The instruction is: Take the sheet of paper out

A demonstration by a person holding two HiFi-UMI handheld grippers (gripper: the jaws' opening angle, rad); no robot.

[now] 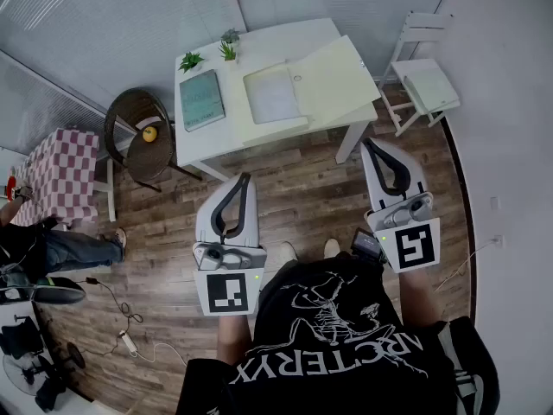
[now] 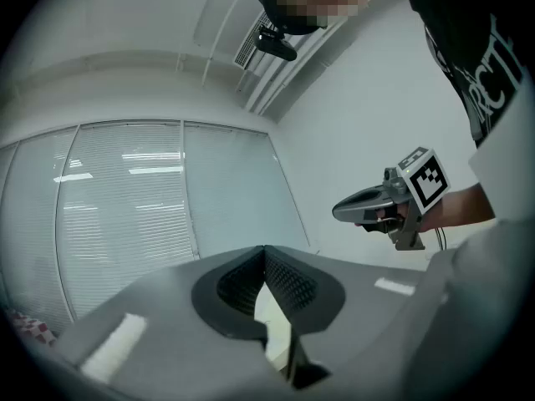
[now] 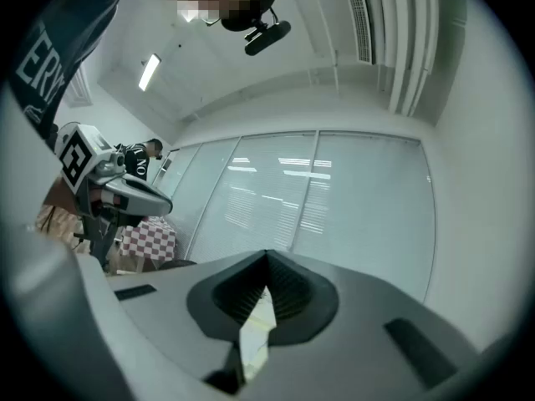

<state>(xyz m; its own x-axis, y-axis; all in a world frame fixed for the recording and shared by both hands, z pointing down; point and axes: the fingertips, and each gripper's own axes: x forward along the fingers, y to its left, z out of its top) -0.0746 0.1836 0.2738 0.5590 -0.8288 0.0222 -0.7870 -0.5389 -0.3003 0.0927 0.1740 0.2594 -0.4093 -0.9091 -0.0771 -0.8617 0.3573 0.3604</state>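
The left gripper [image 1: 244, 180] and the right gripper [image 1: 366, 143] are both held level over the wooden floor [image 1: 302, 188], short of the near edge of the white surface [image 1: 324, 31]. Each gripper's jaws are closed tip to tip, with nothing between them.

The sheet of paper [image 1: 272, 93] lies flat near the middle of the surface, on one half of an open pale yellow folder [image 1: 333, 80]. The folder's other half is spread out toward the right edge. A teal book [image 1: 201, 99] lies on the left part of the surface, just beside the folder. Small potted plants [image 1: 191, 60] stand along the far edge near the left corner.

A white chair [image 1: 425, 80] stands past the right edge. A round wicker chair [image 1: 138, 137] stands off the left edge.
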